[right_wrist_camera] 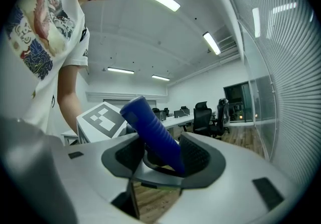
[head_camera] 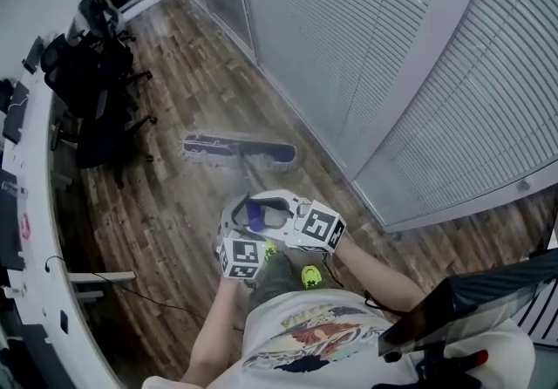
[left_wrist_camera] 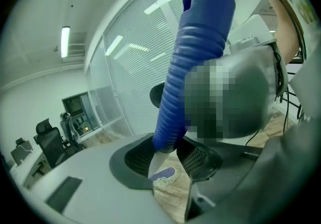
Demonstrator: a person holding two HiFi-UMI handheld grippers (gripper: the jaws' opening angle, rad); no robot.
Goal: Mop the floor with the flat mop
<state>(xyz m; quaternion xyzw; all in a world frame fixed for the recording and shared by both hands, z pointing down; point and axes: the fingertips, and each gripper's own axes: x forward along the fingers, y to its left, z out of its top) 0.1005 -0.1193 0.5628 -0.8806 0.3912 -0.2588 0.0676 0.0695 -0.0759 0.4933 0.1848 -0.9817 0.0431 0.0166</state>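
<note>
- Nearest me, the blue grip [left_wrist_camera: 200, 57] of the flat mop's handle runs between the pads of the left gripper [left_wrist_camera: 165, 156], whose jaws are partly closed and clamped on it.
- I see the right gripper [right_wrist_camera: 161, 160] pinching that same grip, jaws likewise part-closed around it.
- Farther out, the mop head [head_camera: 238, 150] lies flat on the wood floor [head_camera: 166, 213].
- I judge the stroke needs both clamps firm so the pole [head_camera: 250, 176] cannot twist, with the head kept flat.
- I would steer straight lanes between the blinds partition [head_camera: 366, 56] at right and the office chairs [head_camera: 96, 91] at left.
</note>
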